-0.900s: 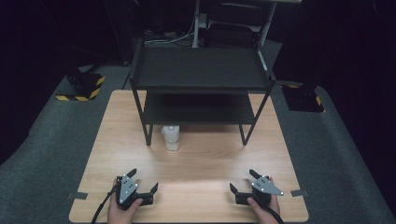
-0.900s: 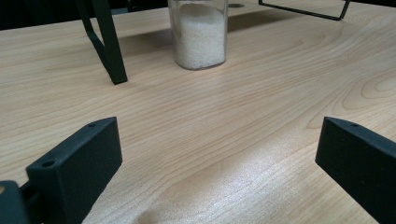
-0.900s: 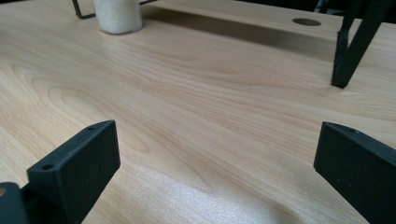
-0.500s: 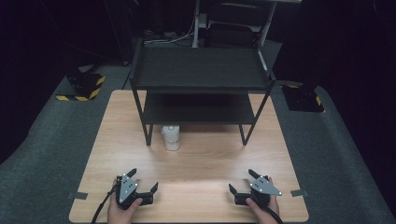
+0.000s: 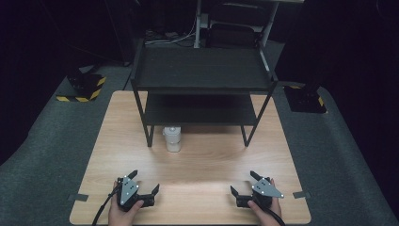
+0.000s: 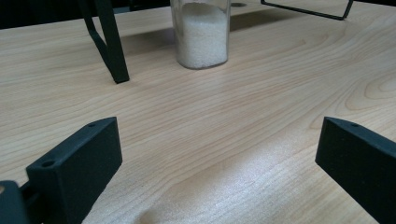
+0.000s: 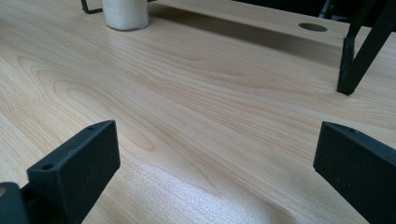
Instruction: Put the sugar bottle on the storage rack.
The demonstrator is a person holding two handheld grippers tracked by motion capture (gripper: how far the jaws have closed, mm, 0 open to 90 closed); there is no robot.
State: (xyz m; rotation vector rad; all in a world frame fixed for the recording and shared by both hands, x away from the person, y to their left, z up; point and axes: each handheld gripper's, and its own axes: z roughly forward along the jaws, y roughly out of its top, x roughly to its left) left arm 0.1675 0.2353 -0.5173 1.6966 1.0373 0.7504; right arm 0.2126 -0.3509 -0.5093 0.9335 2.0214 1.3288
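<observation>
Dark room, grey carpet, light wood table (image 5: 197,165) with a black two-tier shelf rack (image 5: 202,77) at the far half. My left gripper (image 5: 141,184) and right gripper (image 5: 243,183) sit near the table's front edge, well apart, both with jaws spread wide, nothing between them. Clear jar of white grains (image 5: 172,138) stands upright beside the rack's front-left leg, well ahead of my left gripper.

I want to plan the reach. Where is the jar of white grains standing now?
In the high view, the jar stands upright on the table, left of centre, beside the front left leg of the black rack.
</observation>
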